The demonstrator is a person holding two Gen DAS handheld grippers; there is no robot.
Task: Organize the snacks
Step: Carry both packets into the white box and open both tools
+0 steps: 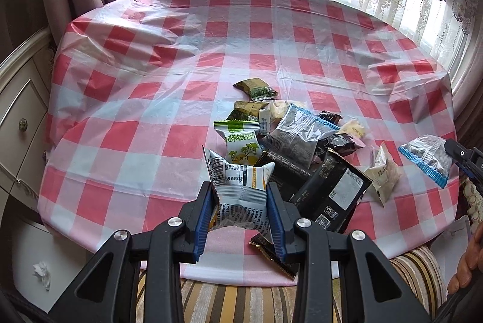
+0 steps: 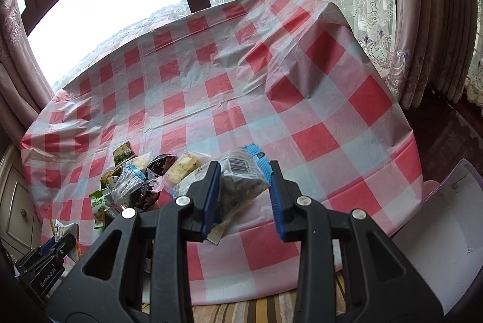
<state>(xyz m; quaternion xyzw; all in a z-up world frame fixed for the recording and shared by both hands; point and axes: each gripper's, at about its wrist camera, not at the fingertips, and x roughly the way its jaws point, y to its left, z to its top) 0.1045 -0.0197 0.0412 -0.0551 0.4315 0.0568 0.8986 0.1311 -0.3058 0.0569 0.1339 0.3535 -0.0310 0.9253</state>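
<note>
Pinching a white barcoded packet (image 1: 240, 196) between its jaws, the left gripper (image 1: 241, 202) holds firm; the right gripper (image 2: 243, 193) clamps a blue-edged clear seed bag (image 2: 241, 178).

Crumpled white-grey packet (image 1: 241, 196) and clear blue-edged seed bag (image 2: 241, 181) — both pinched aloft — beside the snack pile (image 1: 289, 129).

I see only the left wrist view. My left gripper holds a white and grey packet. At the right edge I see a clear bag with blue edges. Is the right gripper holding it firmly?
Observer: In the right wrist view, the right gripper has the clear bag between its fingers, and both pads touch it.
Operator: Is something beyond the table's right side?
Observer: Yes, a white box with a clear purple rim stands beside the table.
Operator: What is in the bag?
Observer: Dark pieces; a barcode label shows on top.
</note>
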